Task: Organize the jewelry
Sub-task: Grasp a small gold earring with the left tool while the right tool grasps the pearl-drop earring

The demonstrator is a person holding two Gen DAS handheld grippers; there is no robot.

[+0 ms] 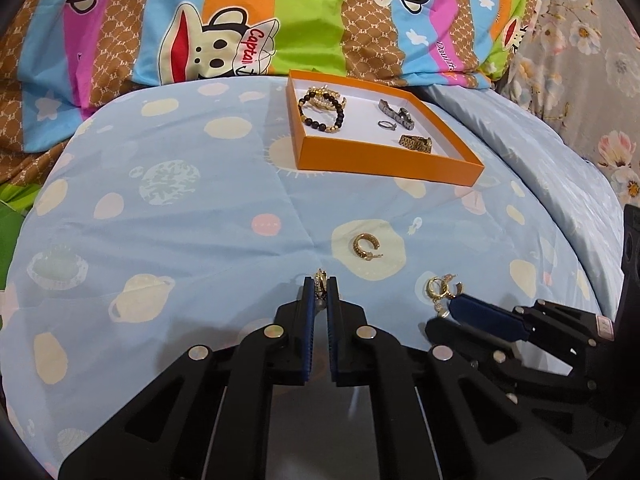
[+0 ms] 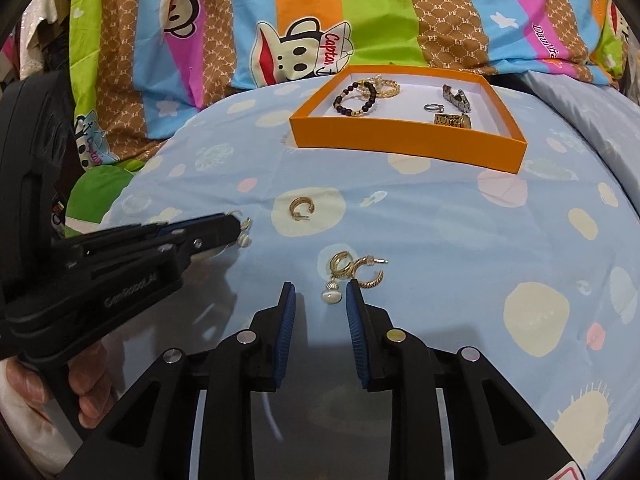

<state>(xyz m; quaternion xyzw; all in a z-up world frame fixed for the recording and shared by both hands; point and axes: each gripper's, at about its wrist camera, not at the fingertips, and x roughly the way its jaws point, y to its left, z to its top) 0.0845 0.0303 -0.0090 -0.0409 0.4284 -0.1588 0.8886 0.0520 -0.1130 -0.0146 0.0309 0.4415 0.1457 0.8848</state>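
My left gripper (image 1: 321, 285) is shut on a gold pearl-drop earring (image 1: 320, 282), low over the blue bedspread; it also shows in the right wrist view (image 2: 240, 227). My right gripper (image 2: 320, 292) is open, its jaws either side of a gold hoop earring with a pearl drop (image 2: 338, 270) and beside a twisted gold hoop (image 2: 370, 274). A wide gold C-shaped earring (image 1: 363, 245) lies loose further on. The orange tray (image 1: 384, 160) holds a black-bead bracelet (image 1: 320, 110), gold bangles, a silver ring and watch-band pieces.
The blue dotted bedspread (image 1: 180, 208) curves down at its left and right sides. A bright striped cartoon-monkey quilt (image 1: 240, 20) rises behind the tray. A floral cloth (image 1: 592, 60) lies at the far right.
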